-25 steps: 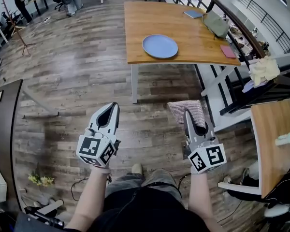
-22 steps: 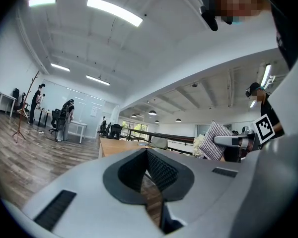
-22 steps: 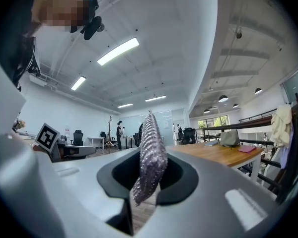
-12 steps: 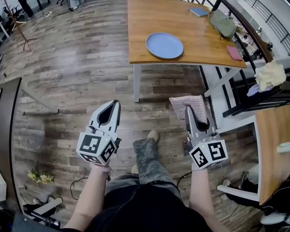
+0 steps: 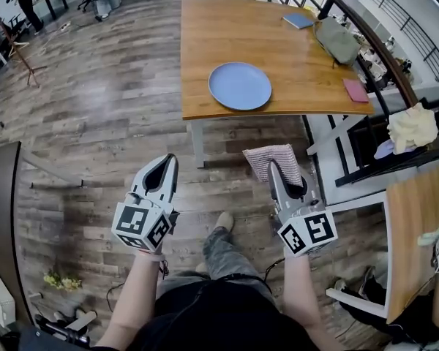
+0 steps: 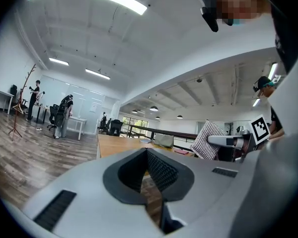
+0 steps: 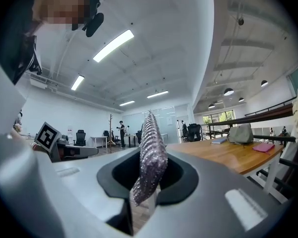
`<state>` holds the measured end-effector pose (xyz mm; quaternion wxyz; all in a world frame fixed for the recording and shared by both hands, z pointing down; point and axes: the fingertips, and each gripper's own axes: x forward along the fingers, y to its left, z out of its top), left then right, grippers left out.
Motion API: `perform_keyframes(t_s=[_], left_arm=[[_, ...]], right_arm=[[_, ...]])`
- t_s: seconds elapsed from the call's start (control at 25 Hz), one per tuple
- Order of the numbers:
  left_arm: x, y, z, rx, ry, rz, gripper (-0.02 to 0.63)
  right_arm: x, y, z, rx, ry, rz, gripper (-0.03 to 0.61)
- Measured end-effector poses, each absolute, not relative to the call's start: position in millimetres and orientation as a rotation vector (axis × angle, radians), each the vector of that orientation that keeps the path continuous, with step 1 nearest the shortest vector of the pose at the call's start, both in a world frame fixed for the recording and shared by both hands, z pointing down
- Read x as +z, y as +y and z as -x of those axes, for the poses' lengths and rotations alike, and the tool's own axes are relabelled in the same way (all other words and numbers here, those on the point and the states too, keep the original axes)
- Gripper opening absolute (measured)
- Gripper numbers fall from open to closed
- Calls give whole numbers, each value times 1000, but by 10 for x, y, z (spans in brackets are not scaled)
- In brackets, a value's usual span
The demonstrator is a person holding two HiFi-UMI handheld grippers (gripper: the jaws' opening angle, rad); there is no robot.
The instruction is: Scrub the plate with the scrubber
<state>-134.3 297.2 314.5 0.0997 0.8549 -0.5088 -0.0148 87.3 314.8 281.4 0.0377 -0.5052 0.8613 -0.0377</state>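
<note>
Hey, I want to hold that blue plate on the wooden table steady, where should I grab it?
Pinch the plate by its rim on the side nearest you, probably with the empty left claw, coming in low over the table edge. It lies flat, so only the rim offers a hold, and that side sits closest to the edge.

I see a plain light-blue plate [image 5: 240,85], an orange-brown wood-grain table [image 5: 227,28] and a floor [image 5: 95,123] of streaked grey-brown planks. The scrubber [image 5: 278,156] is pinkish-grey with fine ribbed stripes, and glints silvery-mauve in the right gripper view. My left gripper [image 5: 170,161] and right gripper [image 5: 272,167] are pale grey with black-and-white square markers, and there's a pink notebook [image 5: 355,90] and a blue book [image 5: 298,20].
</note>
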Motion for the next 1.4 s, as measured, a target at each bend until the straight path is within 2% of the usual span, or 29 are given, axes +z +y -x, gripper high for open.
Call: perform_keyframes(t_s=[0.72,1.4], left_arm=[[3299,1541,835,-6,-1454,-2520,-5],[3662,430,619,75,-1286,-2544,-5]], right_arm=[[2959,1652,-1274,-177,2644,1541,74],[3431,737,-1220,-340,2667,1640,74]])
